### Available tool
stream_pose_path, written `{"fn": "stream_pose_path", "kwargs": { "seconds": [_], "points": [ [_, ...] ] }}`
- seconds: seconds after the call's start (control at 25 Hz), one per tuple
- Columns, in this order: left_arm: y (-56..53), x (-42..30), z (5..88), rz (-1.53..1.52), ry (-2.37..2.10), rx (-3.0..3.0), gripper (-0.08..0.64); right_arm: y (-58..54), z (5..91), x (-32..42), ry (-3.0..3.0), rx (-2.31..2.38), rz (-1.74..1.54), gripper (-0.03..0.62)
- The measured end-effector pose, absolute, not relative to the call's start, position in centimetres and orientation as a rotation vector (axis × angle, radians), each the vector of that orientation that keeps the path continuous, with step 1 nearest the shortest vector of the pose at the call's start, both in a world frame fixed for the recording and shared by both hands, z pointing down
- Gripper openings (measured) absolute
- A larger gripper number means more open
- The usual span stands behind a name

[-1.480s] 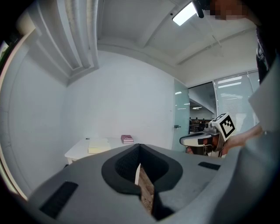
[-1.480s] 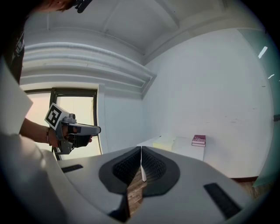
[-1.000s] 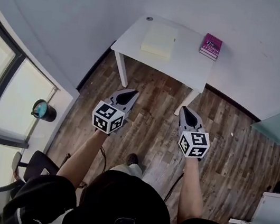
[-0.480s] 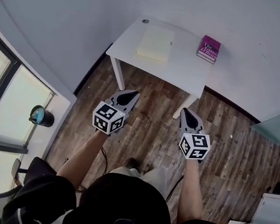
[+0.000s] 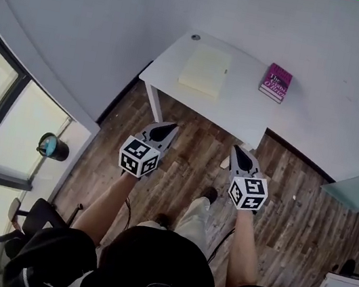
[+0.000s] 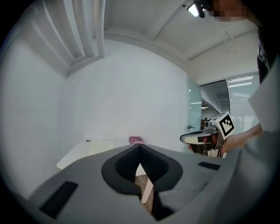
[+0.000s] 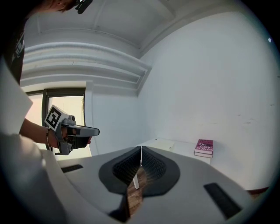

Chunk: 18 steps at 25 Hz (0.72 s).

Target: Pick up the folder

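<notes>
Task so far: not begun; nobody has touched the folder.
Folder: the pale yellow folder (image 5: pixel 205 70) lies flat on the white worktop (image 5: pixel 241 105), far from both tools.
Left tool (image 5: pixel 168 128): pressed together, holding nothing, out over the floor.
Right tool (image 5: pixel 237 150): pressed together too, and empty.
Left to do: I think go closer, spread a tool, pinch the folder's edge and lift.
Worktop: small, against the white wall (image 5: pixel 119 19); a pink book (image 5: pixel 276 82) lies apart from the folder.
Room: wood floor (image 5: pixel 294 194), big window (image 5: pixel 2 135) on the left.
</notes>
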<state>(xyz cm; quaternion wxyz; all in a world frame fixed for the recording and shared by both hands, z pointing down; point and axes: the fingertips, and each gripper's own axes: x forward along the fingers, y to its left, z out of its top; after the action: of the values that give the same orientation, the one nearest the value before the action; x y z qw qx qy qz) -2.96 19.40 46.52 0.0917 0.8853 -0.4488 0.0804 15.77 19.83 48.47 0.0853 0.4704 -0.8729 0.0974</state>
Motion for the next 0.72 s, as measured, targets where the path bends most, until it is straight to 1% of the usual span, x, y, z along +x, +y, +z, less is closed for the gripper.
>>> {"fn": "stream_pose_path", "kwargs": {
  "seconds": [0.44, 0.72],
  "points": [
    [5.6, 0.1, 45.1, 0.244, -1.460, 2.573, 0.021, 4.5, 47.4, 18.6, -2.671, 1.277, 0.292, 0.025],
    [-0.1, 2.2, 45.2, 0.252, -1.520, 2.528, 0.021, -1.9, 47.5, 20.2, -2.697, 1.194, 0.292, 0.025]
  ]
}}
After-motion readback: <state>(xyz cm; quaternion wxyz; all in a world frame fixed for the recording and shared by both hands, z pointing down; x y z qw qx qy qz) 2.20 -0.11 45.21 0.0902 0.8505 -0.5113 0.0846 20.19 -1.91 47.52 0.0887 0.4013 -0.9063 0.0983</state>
